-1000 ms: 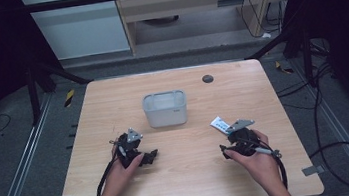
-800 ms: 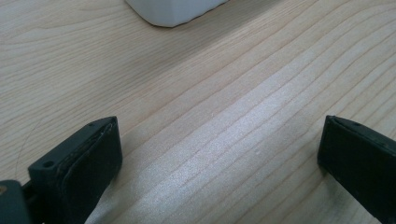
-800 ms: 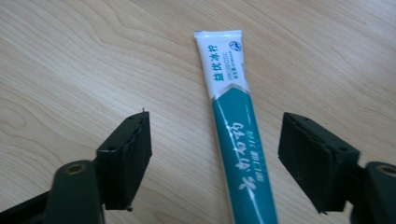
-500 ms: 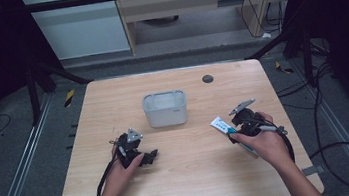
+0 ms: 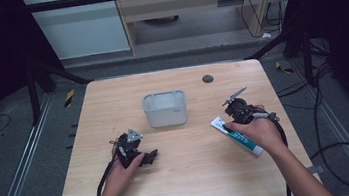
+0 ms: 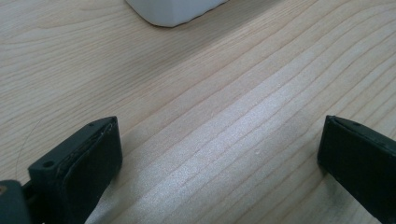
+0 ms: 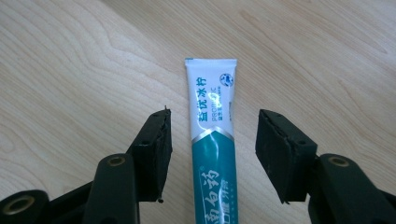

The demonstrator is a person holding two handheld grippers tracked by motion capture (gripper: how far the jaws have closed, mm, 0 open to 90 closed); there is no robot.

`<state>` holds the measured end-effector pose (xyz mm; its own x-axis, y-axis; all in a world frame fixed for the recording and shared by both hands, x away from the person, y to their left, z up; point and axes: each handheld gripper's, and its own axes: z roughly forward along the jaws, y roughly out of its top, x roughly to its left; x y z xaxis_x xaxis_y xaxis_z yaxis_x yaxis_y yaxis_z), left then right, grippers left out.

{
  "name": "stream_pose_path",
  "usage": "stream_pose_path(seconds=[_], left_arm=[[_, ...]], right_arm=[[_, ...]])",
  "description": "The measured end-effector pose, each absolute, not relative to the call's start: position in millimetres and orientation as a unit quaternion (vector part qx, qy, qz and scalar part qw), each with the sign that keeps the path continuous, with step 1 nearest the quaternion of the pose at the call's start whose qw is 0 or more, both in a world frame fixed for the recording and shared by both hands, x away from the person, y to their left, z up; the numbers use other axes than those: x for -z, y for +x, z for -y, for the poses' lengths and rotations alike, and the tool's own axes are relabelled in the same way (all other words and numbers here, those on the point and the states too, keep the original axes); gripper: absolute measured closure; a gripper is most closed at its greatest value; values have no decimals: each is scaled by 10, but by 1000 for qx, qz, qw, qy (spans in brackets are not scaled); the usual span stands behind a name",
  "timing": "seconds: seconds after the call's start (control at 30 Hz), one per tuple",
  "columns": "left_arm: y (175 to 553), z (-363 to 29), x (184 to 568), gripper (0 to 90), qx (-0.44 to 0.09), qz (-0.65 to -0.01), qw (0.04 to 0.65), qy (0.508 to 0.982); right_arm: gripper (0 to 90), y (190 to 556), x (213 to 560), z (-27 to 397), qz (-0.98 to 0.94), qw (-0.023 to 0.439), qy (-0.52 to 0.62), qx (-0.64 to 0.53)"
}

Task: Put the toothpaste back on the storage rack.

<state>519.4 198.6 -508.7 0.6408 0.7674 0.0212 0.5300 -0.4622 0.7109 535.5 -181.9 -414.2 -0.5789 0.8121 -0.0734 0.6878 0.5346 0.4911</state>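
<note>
My right gripper point(image 7: 212, 154) has just been closing, its jaws on either side of the tube point(image 7: 212, 140) but not yet pressing it — a gap shows on both sides. The tube lies flat on the table point(image 7: 70, 70), crimped end away from me. My left gripper point(image 6: 219, 158) rests spread wide over bare wood, the bin point(image 6: 170, 10) just ahead.

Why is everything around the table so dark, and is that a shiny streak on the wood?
High view: light falls on the table alone, surroundings nearly black, picture soft. Left gripper view: pale glare band across the grain, near fingers blurred. Right gripper view: toothpaste tube sharp, its print readable, slight sheen.
</note>
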Motion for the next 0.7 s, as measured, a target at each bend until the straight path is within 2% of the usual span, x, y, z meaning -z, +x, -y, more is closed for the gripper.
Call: stream_pose_path(seconds=[0.23,0.47,0.7], left_arm=[[5193,-1985,5088,0,-171,-388,346,837],[5194,-1986,5087,0,-172,-387,345,838],[5193,-1985,5088,0,-171,-388,345,837]], right_arm=[[478,5500,4156,1844,-868,126,437,-197],[570,5567,4188,1852,-874,113,434,-189],[598,5585,4219,1837,-876,96,434,-187]])
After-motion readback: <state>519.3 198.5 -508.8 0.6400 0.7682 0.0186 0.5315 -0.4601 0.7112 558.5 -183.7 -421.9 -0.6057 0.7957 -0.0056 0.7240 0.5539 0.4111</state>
